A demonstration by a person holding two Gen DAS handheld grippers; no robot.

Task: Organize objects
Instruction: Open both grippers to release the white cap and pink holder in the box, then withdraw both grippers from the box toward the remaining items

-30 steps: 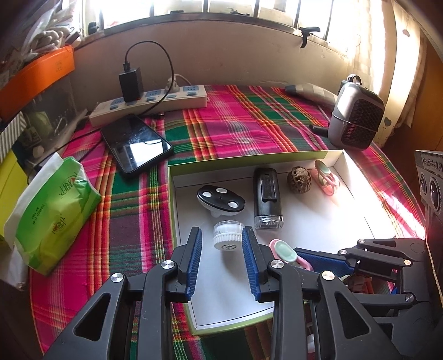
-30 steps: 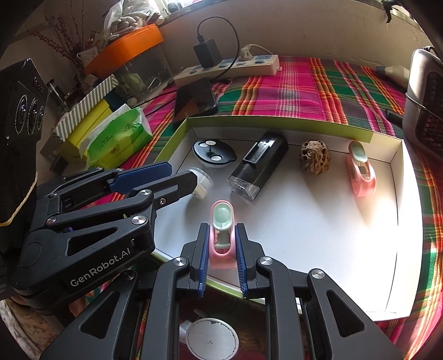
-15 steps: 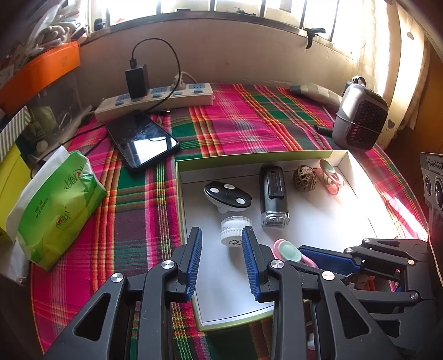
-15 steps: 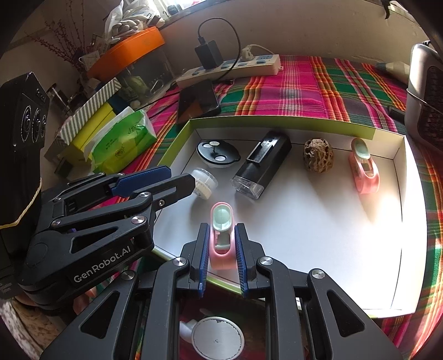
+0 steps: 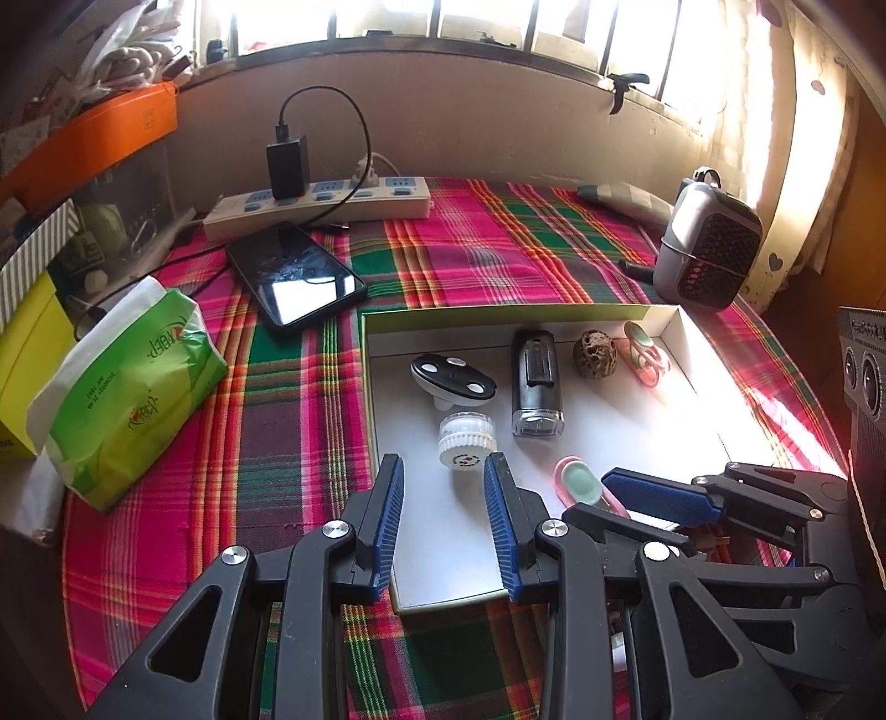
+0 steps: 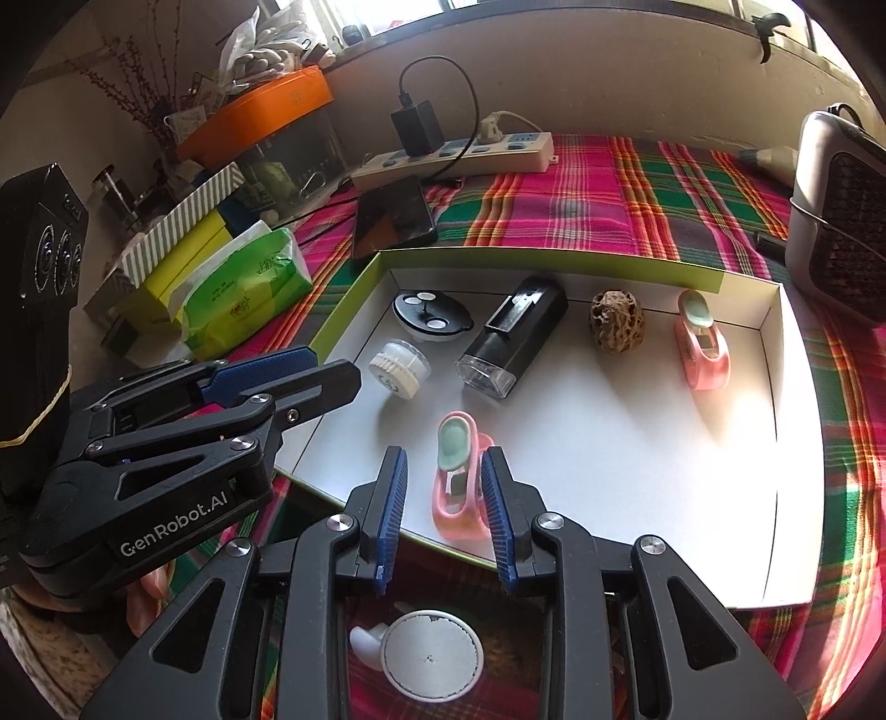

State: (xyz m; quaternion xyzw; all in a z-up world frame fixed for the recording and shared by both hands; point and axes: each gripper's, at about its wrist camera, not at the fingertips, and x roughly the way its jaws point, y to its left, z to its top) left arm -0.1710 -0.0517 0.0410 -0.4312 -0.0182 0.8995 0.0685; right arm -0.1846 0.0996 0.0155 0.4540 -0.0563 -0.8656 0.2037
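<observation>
From my left wrist view, my right gripper (image 5: 653, 495) hides most of the near pink clip (image 5: 577, 481). From my right wrist view, the heater (image 6: 839, 221) is cut by the edge. Print on the tissue pack (image 5: 133, 399) is too small to read.

A lived-in home: plaid cloth (image 5: 498, 249) on a bench under a barred window (image 5: 387, 22), with power strip (image 5: 321, 202), phone (image 5: 296, 274) and tissues (image 5: 133, 387).
</observation>
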